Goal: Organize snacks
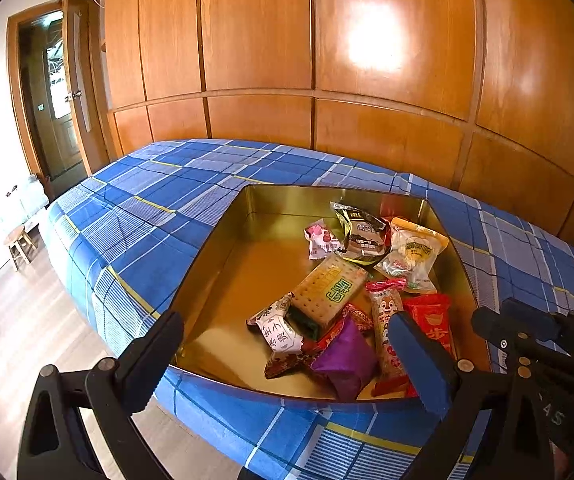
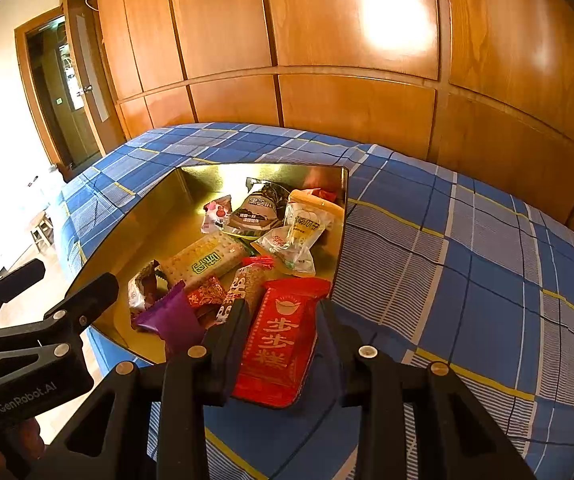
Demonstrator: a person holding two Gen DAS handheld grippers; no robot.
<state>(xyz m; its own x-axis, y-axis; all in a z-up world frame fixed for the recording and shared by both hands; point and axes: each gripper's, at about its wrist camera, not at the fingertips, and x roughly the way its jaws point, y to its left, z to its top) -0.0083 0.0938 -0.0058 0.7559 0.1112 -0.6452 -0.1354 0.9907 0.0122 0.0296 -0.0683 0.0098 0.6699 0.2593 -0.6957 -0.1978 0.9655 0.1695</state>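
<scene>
A gold tin tray (image 1: 223, 264) (image 2: 135, 232) lies on the blue plaid bed and holds several snack packets: a cracker pack (image 1: 329, 286) (image 2: 203, 260), a purple packet (image 1: 345, 354) (image 2: 171, 318), a black packet (image 1: 361, 230) and a yellow-topped bag (image 1: 415, 254). My right gripper (image 2: 283, 308) is shut on a red packet (image 2: 279, 340) with yellow characters, over the tray's near right corner. My left gripper (image 1: 287, 336) is open and empty above the tray's near edge. The red packet also shows in the left wrist view (image 1: 433, 320).
The bed (image 2: 467, 264) runs along a wooden wardrobe wall (image 1: 327, 60). An open doorway (image 1: 47, 96) and a small wooden stool (image 1: 19, 244) stand at the left on the wood floor. The left gripper appears in the right wrist view (image 2: 47, 288).
</scene>
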